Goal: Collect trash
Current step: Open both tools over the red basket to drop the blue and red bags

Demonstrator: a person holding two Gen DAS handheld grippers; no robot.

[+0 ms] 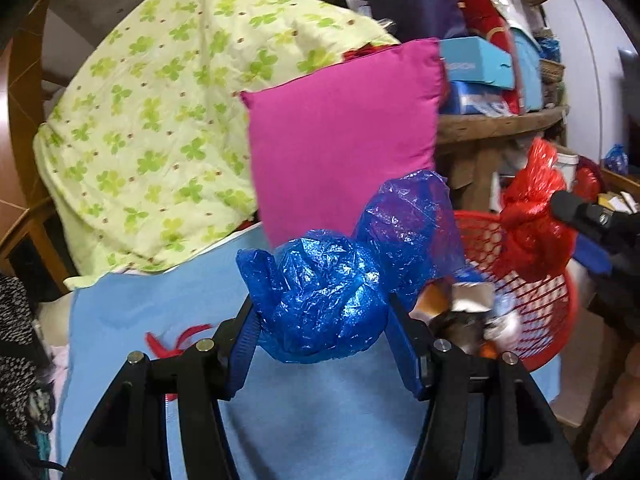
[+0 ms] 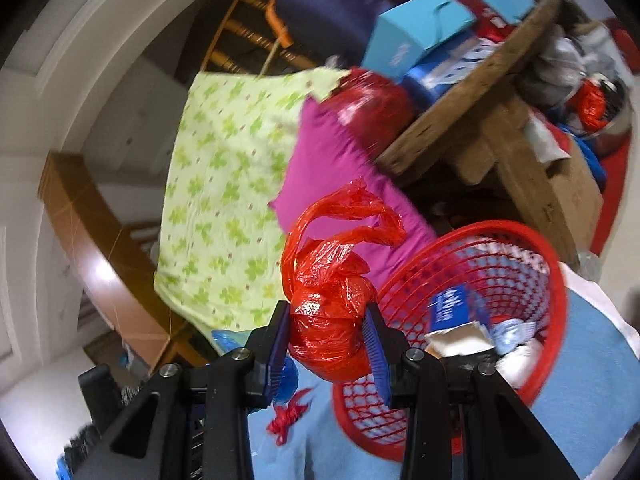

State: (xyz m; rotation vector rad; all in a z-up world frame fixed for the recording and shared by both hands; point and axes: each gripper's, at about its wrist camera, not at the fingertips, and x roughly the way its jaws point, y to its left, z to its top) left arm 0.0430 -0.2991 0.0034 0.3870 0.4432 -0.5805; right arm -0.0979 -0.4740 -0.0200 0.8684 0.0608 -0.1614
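Note:
My left gripper (image 1: 320,312) is shut on a crumpled blue plastic bag (image 1: 332,296), held above a light blue sheet (image 1: 320,420). A red mesh basket (image 1: 532,320) lies tipped just to its right with wrappers and packets inside. In the right wrist view my right gripper (image 2: 328,340) is shut on a knotted red plastic bag (image 2: 328,312), right beside the red basket (image 2: 520,240), left of its mouth. The left wrist view also shows that red bag (image 1: 532,216) over the basket rim, with the right gripper's black body at the far right.
A magenta pillow (image 1: 344,136) and a green clover-print quilt (image 1: 160,120) are piled behind. A wooden shelf (image 1: 496,124) on the right carries blue and red boxes. A wooden bed frame (image 2: 100,256) runs along the left. A small red scrap (image 2: 288,416) lies on the sheet.

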